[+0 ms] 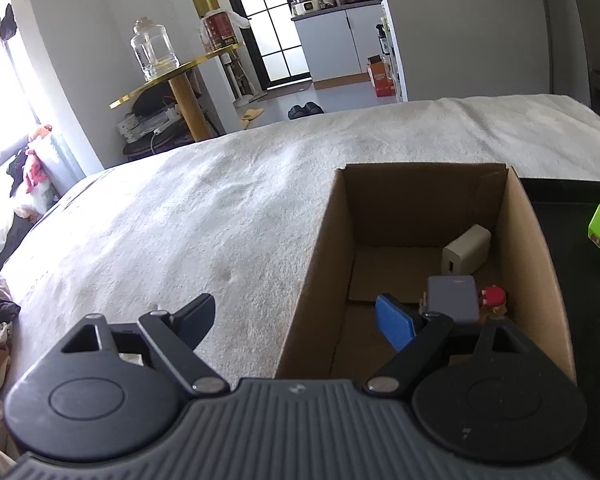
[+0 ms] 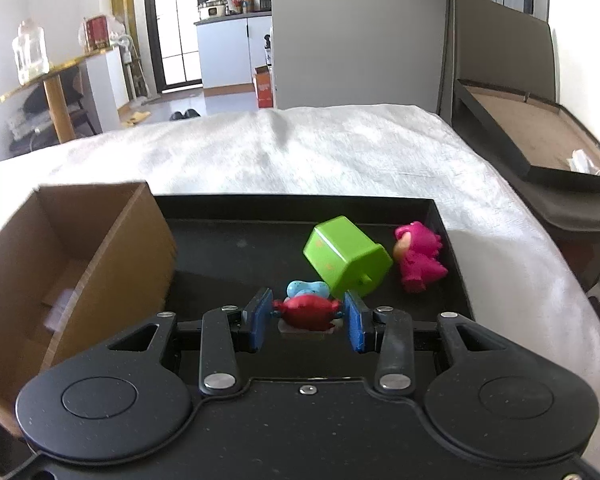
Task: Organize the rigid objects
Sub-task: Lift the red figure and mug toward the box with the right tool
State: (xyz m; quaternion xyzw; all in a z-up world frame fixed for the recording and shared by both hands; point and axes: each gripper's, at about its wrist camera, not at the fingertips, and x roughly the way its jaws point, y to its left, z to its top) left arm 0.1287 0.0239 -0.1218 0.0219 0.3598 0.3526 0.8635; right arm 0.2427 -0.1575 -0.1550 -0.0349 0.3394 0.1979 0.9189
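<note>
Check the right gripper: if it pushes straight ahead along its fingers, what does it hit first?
The red toy figure, which sits between the open right gripper fingers already. Just behind it are a light-blue toy and the tipped green block on the black tray; their depth order is hard to judge.

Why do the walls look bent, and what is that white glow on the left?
Left wrist view: the fisheye lens bows the bed edge, and window light blows out to white. Right wrist view: the cardboard box looks smeared by blur, while the red toy between the fingers stays fairly sharp.
</note>
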